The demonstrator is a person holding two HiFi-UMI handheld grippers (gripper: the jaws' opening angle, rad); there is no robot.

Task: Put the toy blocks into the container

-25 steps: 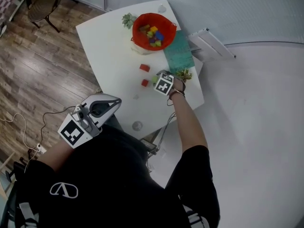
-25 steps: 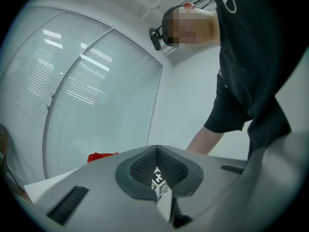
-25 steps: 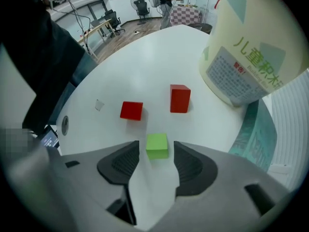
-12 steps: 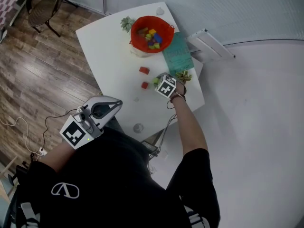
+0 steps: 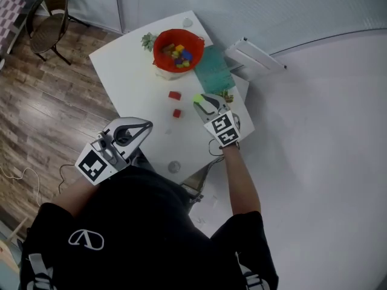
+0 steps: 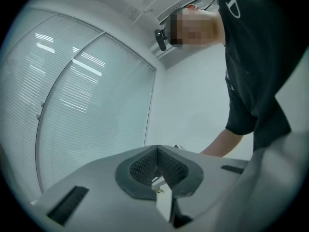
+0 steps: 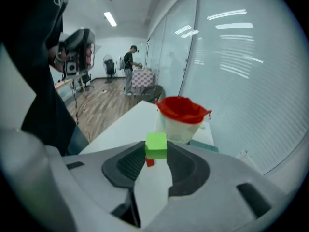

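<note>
My right gripper [image 5: 200, 100] is shut on a green block [image 5: 198, 98] and holds it above the white table [image 5: 136, 80]. In the right gripper view the green block [image 7: 156, 145] sits pinched between the pads, with the red container [image 7: 182, 111] ahead of it. The red container [image 5: 159, 43] stands at the table's far end with several coloured blocks inside. Two red blocks [image 5: 175, 95] [image 5: 176, 113] lie on the table left of the right gripper. My left gripper [image 5: 144, 126] hangs shut and empty off the table's near left corner, and its jaws [image 6: 157, 166] point up at a wall.
A teal mat [image 5: 213, 70] lies right of the container. Small plants stand behind the container [image 5: 147, 40] and near the right edge [image 5: 227, 94]. A small grey disc [image 5: 174, 167] lies near the front edge. A chair [image 5: 49, 26] stands on the wooden floor at far left.
The right gripper has closed on the green block and lifted it off the table. The left gripper has barely moved.
</note>
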